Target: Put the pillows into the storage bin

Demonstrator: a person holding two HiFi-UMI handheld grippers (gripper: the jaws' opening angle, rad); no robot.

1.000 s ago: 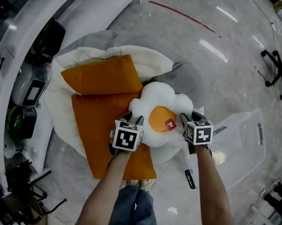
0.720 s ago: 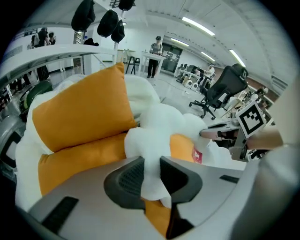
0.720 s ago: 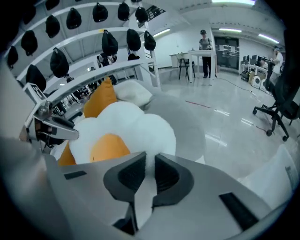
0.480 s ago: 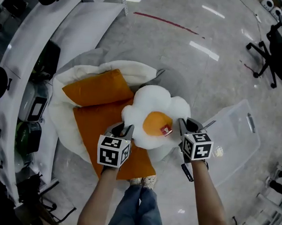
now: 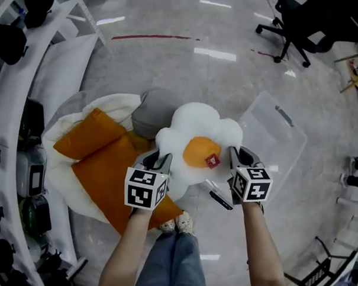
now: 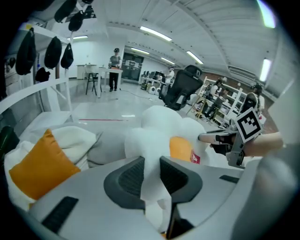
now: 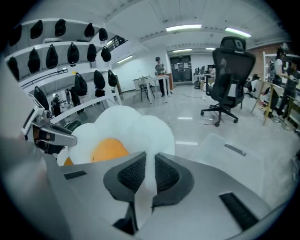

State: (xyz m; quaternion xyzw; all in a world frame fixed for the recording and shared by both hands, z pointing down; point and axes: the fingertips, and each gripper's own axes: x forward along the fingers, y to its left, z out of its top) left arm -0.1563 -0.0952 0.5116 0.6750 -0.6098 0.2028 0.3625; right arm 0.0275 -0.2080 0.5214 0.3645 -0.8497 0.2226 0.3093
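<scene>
The fried-egg pillow (image 5: pixel 194 143), white with an orange yolk and a small red tag, hangs in the middle of the head view, held at two edges. Its lower left lobe is squeezed between the pads of the left gripper (image 6: pixel 151 176), a thick fold of white plush filling the gap. Its right rim is pinched to a thin fold between the nearly closed jaws of the right gripper (image 7: pixel 149 173). Both pairs of jaws have just been closing on that fabric.

To the upper right of the pillow, partly behind it, lies the clear storage bin (image 5: pixel 274 135) on the glossy floor. To the left lie two orange pillows (image 5: pixel 101 160) on a white cushion (image 5: pixel 59 181), with a grey cushion (image 5: pixel 153 111) at their upper right. A black office chair (image 5: pixel 296 26) stands at the top right.

A second ago the egg pillow rested on the orange pillows with the jaws wider at its sides; now it is off the heap, which sits further left in the frame, and the bin has come from the right edge to just beside the pillow
</scene>
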